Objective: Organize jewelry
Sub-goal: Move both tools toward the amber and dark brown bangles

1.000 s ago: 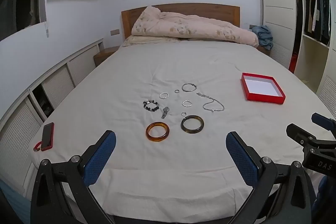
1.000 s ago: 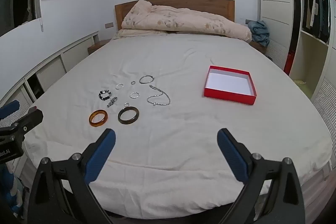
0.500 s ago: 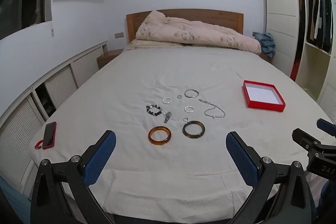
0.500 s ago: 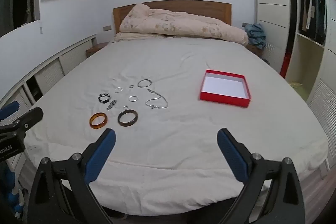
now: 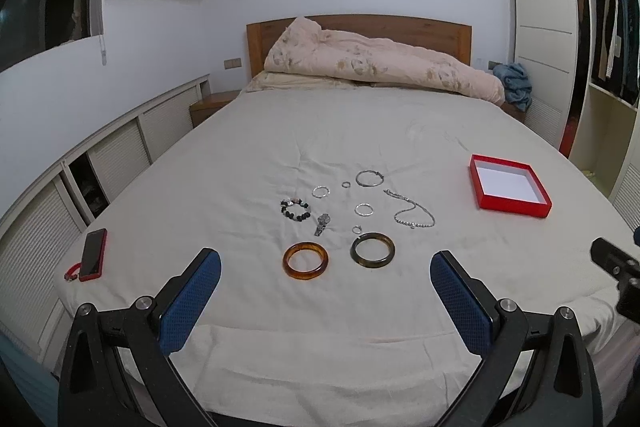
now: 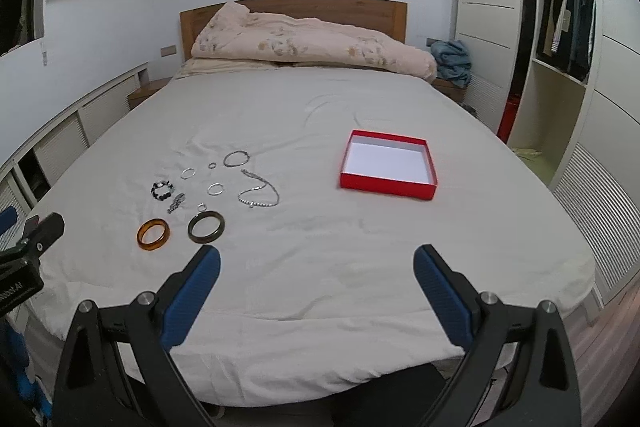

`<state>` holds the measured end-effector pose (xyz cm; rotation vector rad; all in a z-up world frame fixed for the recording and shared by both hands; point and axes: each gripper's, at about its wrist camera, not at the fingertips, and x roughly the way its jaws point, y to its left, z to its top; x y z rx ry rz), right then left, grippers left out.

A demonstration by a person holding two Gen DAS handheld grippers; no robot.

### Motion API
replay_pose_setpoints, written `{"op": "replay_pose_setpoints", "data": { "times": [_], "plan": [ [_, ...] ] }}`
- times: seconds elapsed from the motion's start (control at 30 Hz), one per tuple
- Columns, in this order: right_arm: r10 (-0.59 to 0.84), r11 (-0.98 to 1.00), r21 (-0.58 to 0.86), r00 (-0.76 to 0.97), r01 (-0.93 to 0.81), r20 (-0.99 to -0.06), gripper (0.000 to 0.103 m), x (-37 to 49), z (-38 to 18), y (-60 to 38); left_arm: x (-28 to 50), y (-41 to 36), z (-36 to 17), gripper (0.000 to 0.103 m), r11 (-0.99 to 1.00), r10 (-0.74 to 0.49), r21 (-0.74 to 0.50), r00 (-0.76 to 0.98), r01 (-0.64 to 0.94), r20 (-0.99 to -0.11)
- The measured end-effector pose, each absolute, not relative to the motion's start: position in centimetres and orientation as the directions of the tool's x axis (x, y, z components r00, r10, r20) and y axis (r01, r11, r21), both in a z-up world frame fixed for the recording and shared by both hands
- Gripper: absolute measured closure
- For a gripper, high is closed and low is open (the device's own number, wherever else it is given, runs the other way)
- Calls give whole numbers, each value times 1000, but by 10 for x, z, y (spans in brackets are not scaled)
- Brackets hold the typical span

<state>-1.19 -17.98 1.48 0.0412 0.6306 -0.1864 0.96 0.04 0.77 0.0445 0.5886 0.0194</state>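
Jewelry lies spread on the white bed sheet: an amber bangle [image 5: 305,261] [image 6: 153,234], a dark bangle [image 5: 372,249] [image 6: 206,226], a black bead bracelet [image 5: 295,209], a silver chain necklace [image 5: 412,214] [image 6: 259,194], a silver bangle [image 5: 369,178] and several small rings. An empty red box [image 5: 508,190] [image 6: 388,169] with a white inside sits to their right. My left gripper [image 5: 325,293] hovers open over the bed's near edge, short of the bangles. My right gripper [image 6: 316,285] is open too, nearer the box side, holding nothing.
A red phone [image 5: 93,253] lies at the bed's left edge. A rolled duvet [image 5: 372,65] rests against the wooden headboard. Low white cabinets run along the left wall, and a wardrobe [image 6: 568,27] with hanging clothes stands at the right.
Both grippers have drawn back and tilted up a little, so the jewelry and box sit lower and farther in view. Nothing was picked up; both stay open.
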Motion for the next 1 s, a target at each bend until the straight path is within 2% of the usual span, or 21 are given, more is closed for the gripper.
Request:
{"op": "replay_pose_setpoints", "data": {
  "times": [0.43,1.0],
  "plan": [
    [-167,985,-58,818,162,-551,5,-4,29,-172,32,3,-8,0,1000,9,12,811,-2,-585],
    [-162,987,-95,784,131,-599,5,18,11,-158,50,5,-27,0,999,15,36,794,8,-608]
  ]
}}
